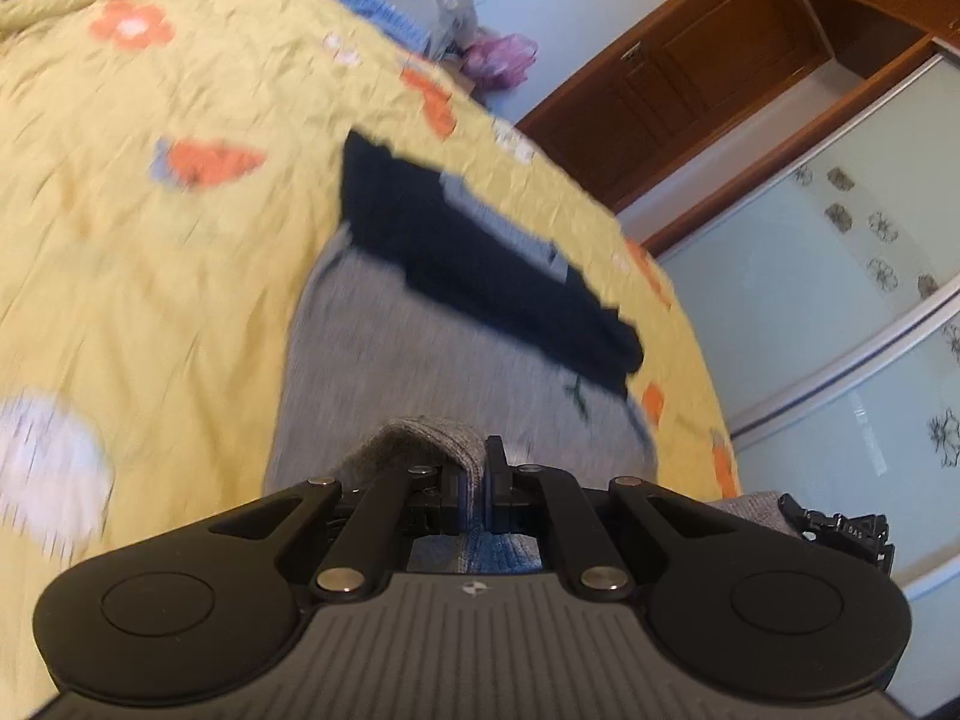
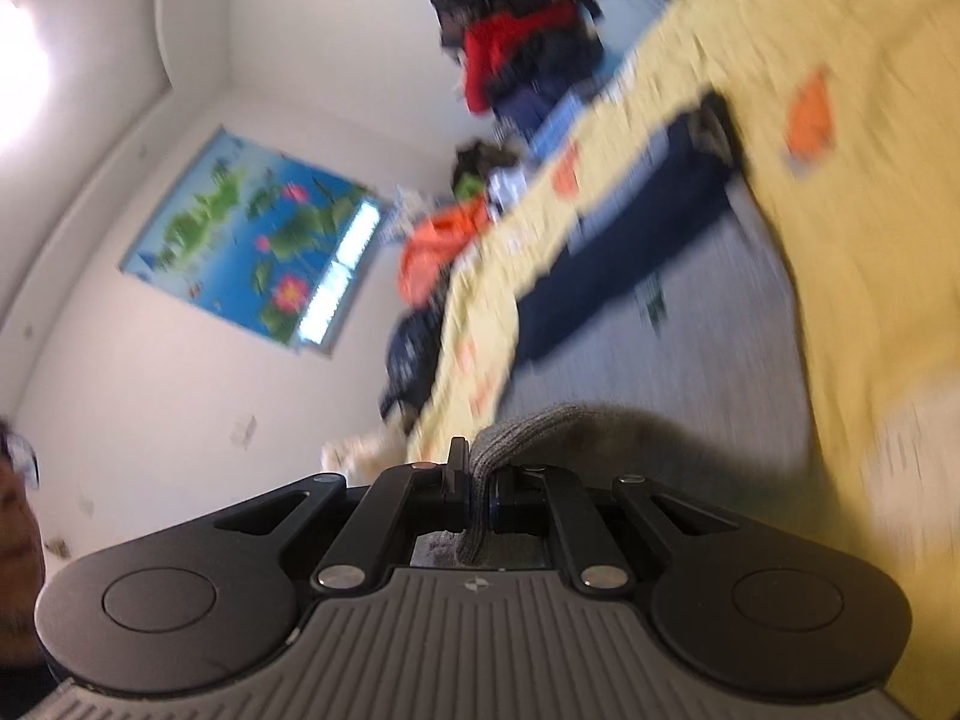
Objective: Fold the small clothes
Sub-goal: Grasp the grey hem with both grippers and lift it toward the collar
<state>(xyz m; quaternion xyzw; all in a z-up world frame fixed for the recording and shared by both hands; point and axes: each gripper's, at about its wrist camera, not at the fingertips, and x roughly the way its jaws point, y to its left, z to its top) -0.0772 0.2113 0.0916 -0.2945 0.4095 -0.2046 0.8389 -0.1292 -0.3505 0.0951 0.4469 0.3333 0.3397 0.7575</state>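
Recorded a yellow flower-printed quilt (image 1: 150, 240) spread over the bed and filling most of both wrist views. Recorded white sliding wardrobe doors (image 1: 810, 252) and a brown wooden door (image 1: 690, 78) beyond the bed edge in the left view, and a blue wall poster (image 2: 252, 240) in the right view. Found the grey garment (image 1: 390, 348) laid on the quilt, reaching from the middle of the bed back to both grippers. Found a dark navy garment (image 1: 480, 252) lying across the far end of the grey garment, overlapping it and partly resting on the quilt. Noted a mixed pile of clothes (image 2: 522, 54) past the far edge of the quilt, blurred, with red and black items on top. Found the left gripper (image 1: 474, 492) clenched, with a fold of the grey garment's near knit edge pinched between the pads and bunched above them. Found the right gripper (image 2: 478, 480) likewise clamped on a fold of the same grey knit edge, with fabric hanging through below the pads. Judged both views motion-blurred; finer detail of the garments not readable.
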